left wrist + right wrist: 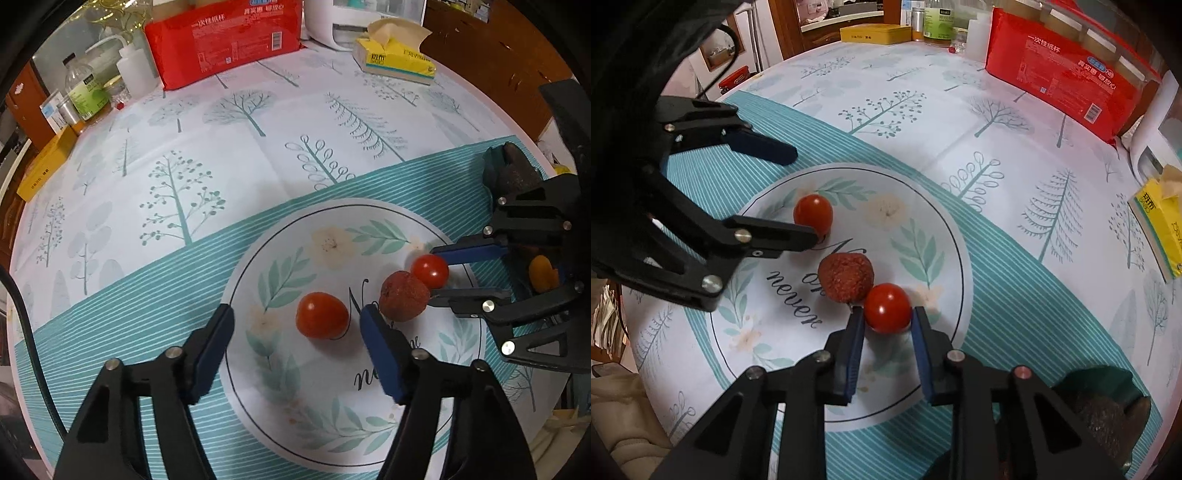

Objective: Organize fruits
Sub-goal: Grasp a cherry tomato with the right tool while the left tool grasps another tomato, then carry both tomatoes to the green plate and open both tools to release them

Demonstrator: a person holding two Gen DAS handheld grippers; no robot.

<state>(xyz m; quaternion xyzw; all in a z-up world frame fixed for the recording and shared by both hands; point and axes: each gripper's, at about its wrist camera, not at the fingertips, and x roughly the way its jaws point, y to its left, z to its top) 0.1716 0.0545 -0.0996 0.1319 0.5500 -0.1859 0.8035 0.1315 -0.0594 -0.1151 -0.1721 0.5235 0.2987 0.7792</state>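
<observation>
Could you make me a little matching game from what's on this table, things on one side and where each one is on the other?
1. lychee
2. tomato
3. red pack
4. yellow tissue box

a. between the right gripper's fingertips
b. standing at the table's far side
c. middle of the printed circle, between two tomatoes
d. flat on the cloth, outside the circle

1-c, 2-a, 3-b, 4-d

The printed round mat (945,236) reads "never"; the red pack (1060,70) reads "一次性纸杯"
</observation>
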